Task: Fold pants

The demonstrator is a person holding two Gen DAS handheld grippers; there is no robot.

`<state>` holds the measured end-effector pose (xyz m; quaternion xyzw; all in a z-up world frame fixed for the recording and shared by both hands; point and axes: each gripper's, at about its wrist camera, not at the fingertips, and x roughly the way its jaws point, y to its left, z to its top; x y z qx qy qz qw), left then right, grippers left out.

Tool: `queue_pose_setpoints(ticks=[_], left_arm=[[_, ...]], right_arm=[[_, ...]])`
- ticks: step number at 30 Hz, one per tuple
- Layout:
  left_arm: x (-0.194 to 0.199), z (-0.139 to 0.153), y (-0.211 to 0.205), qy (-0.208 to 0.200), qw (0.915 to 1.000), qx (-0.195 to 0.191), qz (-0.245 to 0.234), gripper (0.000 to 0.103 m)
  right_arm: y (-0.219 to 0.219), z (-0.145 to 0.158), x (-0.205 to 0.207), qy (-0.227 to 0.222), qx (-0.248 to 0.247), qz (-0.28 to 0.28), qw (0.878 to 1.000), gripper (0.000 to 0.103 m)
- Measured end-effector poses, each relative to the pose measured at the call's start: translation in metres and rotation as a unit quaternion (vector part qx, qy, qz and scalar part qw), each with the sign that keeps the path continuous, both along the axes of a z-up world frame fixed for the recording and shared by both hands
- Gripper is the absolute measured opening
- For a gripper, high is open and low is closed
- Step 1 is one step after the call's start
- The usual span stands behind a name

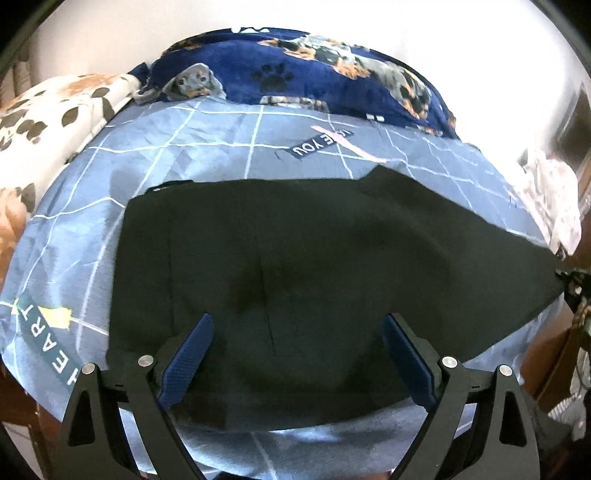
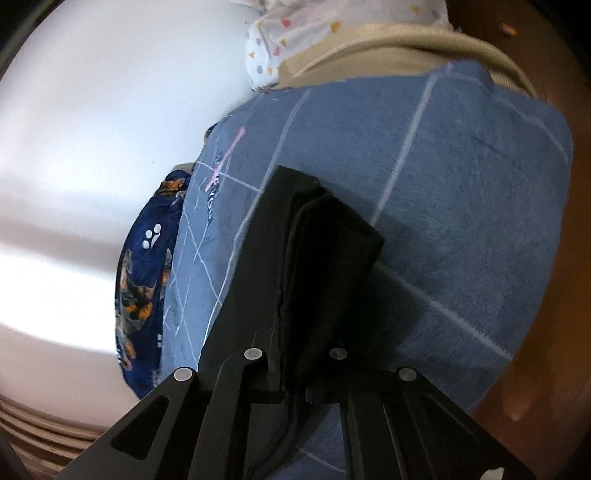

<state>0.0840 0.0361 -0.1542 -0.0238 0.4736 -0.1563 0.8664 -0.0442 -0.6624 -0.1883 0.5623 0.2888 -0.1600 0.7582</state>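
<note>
Blue bedsheet (image 1: pixel 207 147) with a pale grid and printed word strips ("HEART" near one edge). Behind it, navy fleece blanket (image 1: pixel 314 70) with dogs and a paw print. Off to the side, cream spotted blanket (image 1: pixel 48 122). White cloth with coloured triangles (image 2: pixel 291 33), above a beige mattress edge (image 2: pixel 388 44).

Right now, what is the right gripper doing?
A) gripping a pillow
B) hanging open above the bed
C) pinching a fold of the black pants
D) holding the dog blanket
C: in the right wrist view the right gripper is shut on a bunched layer of the pants, lying on the blue sheet.
</note>
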Motion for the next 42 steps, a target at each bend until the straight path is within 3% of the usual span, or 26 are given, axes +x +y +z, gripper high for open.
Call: queue_pose_setpoints(ticks=[5, 9, 15, 24, 30, 42], left_arm=[[0.005, 0.002, 0.011, 0.018, 0.9993, -0.023, 0.024, 0.093], [0.002, 0.002, 0.010, 0.007, 0.9991, 0.016, 0.039, 0.093], [-0.003, 0.004, 0.007, -0.018, 0.9971, 0.059, 0.045, 0.093], [-0.005, 0.003, 0.009, -0.026, 0.9945, 0.084, 0.056, 0.093], [-0.005, 0.001, 0.012, -0.023, 0.9928, 0.097, 0.066, 0.093], [-0.004, 0.001, 0.013, -0.011, 0.9908, 0.109, 0.079, 0.093]], right_arm=[[0.021, 0.031, 0.008, -0.010, -0.051, 0.013, 0.999, 0.006], [0.040, 0.052, 0.023, -0.017, -0.081, 0.040, 0.996, 0.007], [0.081, 0.069, 0.046, -0.039, -0.087, 0.084, 0.992, 0.007], [0.170, 0.074, 0.079, -0.061, -0.079, 0.176, 0.979, 0.007], [0.226, 0.071, 0.094, -0.050, -0.097, 0.232, 0.967, 0.007], [0.293, 0.046, 0.101, -0.040, -0.070, 0.296, 0.952, 0.007]])
